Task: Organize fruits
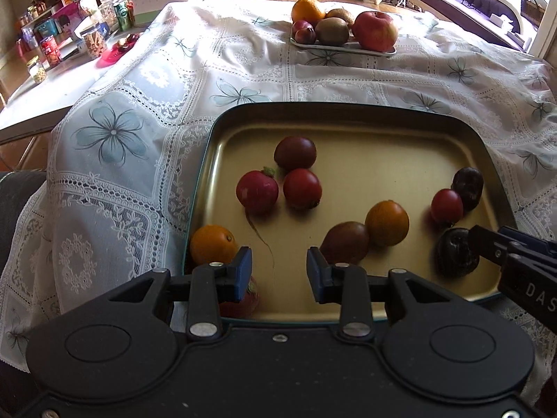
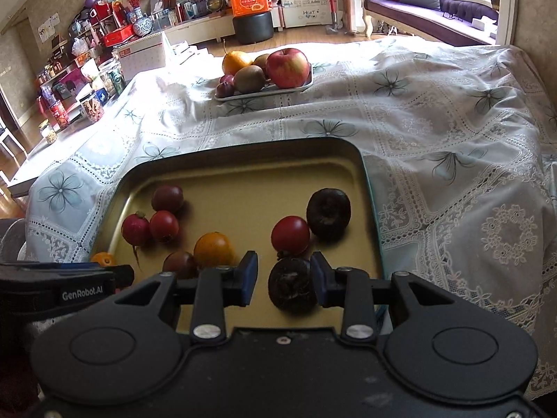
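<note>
Two containers sit on the lacy tablecloth (image 2: 452,146): a gold tray (image 2: 243,177) in the middle of the frame and a small white plate (image 2: 264,93) up near the top. The plate holds a big red apple (image 2: 288,67), an orange (image 2: 236,62), kiwis (image 2: 249,78) and little plums (image 2: 225,87), and the tray holds small red, orange and dark round fruits. The right gripper (image 2: 283,280) is wide open around a dark wrinkly fruit (image 2: 291,289) at the near side of the tray, its right pad just beside or touching it, while the left gripper (image 1: 278,271) is wide open too and holds nothing, low in its frame over the tray's near edge.
</note>
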`<control>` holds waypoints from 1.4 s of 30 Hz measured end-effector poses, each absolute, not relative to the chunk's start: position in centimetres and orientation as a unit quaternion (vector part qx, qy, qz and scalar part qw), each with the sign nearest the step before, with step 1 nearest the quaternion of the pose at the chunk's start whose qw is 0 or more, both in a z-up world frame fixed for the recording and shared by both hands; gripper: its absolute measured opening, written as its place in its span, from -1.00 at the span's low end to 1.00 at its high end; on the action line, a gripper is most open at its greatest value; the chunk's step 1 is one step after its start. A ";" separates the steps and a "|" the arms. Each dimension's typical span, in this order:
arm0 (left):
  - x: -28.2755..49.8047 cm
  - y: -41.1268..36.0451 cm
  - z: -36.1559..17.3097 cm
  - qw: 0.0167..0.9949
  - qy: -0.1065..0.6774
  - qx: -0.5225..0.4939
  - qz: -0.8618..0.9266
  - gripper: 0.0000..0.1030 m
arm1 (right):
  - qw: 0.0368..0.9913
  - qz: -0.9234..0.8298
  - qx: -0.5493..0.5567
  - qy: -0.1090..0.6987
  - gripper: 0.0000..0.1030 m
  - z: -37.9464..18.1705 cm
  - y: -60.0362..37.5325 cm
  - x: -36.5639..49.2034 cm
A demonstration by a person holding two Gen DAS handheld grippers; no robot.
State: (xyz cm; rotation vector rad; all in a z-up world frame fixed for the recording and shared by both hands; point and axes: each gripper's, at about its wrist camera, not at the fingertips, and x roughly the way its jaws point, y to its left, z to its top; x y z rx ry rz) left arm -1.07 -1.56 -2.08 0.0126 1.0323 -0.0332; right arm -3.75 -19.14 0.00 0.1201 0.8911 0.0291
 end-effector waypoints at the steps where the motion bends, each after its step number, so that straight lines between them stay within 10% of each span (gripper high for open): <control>1: -1.3 -1.6 -2.1 0.870 0.492 0.007 -0.015 -0.16 | 0.900 0.014 0.056 0.431 -0.31 -0.1 -19.0 -3.8; 42: -1.7 -1.7 -2.2 0.868 0.495 0.011 -0.022 -0.16 | 0.899 0.016 0.054 0.435 -0.30 -0.4 -18.6 -4.1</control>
